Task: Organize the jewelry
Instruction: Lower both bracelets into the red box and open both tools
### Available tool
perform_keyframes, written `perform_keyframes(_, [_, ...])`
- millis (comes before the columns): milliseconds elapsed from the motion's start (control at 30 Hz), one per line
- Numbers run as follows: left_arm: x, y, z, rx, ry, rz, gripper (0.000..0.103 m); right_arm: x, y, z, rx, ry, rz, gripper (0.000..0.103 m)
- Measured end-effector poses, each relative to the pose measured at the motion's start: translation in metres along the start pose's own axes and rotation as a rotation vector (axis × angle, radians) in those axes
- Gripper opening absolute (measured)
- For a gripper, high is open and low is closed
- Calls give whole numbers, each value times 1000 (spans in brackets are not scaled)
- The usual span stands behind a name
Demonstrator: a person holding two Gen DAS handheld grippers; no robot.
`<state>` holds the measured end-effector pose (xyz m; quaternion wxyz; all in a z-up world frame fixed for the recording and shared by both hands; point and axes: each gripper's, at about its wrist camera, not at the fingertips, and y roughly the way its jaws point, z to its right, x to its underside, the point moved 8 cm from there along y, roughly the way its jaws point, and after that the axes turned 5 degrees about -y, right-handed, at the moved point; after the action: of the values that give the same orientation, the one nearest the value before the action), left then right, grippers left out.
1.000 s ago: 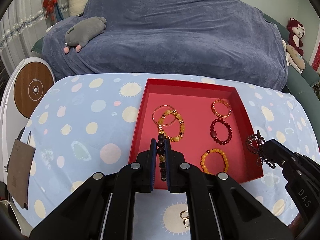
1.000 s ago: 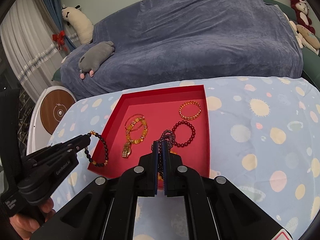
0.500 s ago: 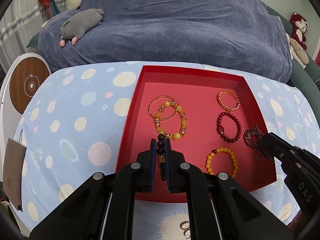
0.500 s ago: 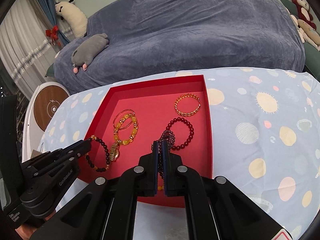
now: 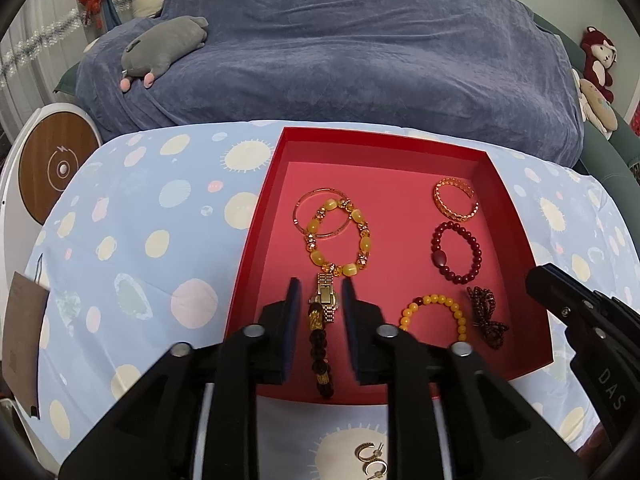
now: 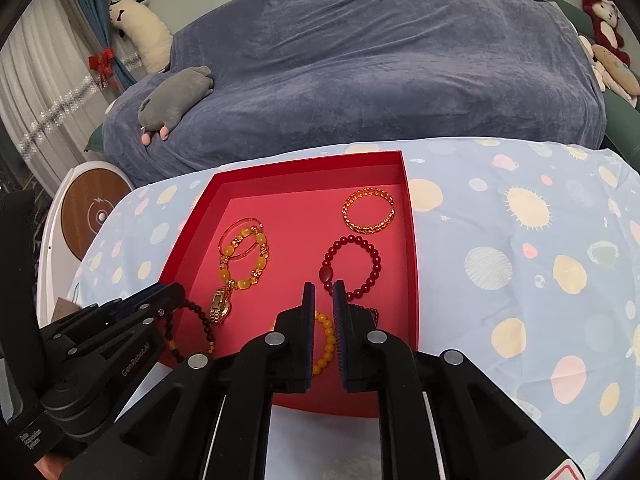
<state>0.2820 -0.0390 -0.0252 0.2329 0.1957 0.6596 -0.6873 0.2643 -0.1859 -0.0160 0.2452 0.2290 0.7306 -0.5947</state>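
Hovering both tongs over my shallow red cardboard tray [image 5: 256,236], matte inside, square-cornered, sitting on a pale blue cloth [image 5: 132,216] printed with suns and dots. My left tongs [image 5: 318,296] have their black fingers spread wide, nothing clamped; a dark round-bead bracelet [image 5: 320,354] with gold spacers lies between them, draped across the tray's near rim. My right tongs [image 6: 320,294] are parted only narrowly and hold nothing.

Count in the tray:
- one thin gold bangle [image 5: 320,212], smooth ring
- one chunky yellow-bead bracelet [image 5: 340,242] overlapping that bangle
- one gold link watch [image 5: 326,296], metal, just beside the yellow beads
- one gold woven cuff [image 5: 456,200], open-ended
- one dark red glossy bead bracelet [image 5: 456,252] with an oval stone
- one orange-yellow bead bracelet [image 5: 434,314]
- one bunched strand of tiny dark red beads [image 5: 486,316], near the right wall

Outside the tray, two small gold hoop earrings [image 5: 370,460] lie on the cloth, near edge. In the right wrist view my fingers cover part of the orange bracelet and most of the tiny-bead strand.

Behind: plush blue-grey throw over a couch [image 5: 340,48], one grey soft toy [image 5: 164,48] on it.
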Motion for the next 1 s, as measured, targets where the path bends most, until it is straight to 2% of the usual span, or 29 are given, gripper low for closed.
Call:
perform_keyframes(33, [0,-3,-1,-2,-5,6,35,1,-4,-1,0,-3,5,12])
perform_keyframes(133, [1,-11,-3,-1,-15,19,43,4,-14,-3,-2,-9,17,12])
perform_keyframes(633, [26,-56,-6,30,-12,42,44,44,-65,-9,-9,3,35,13])
perform_keyframes(1000, [55,-77,-10,40,-10,35,44,77,-85,-12,-9,12,22,12])
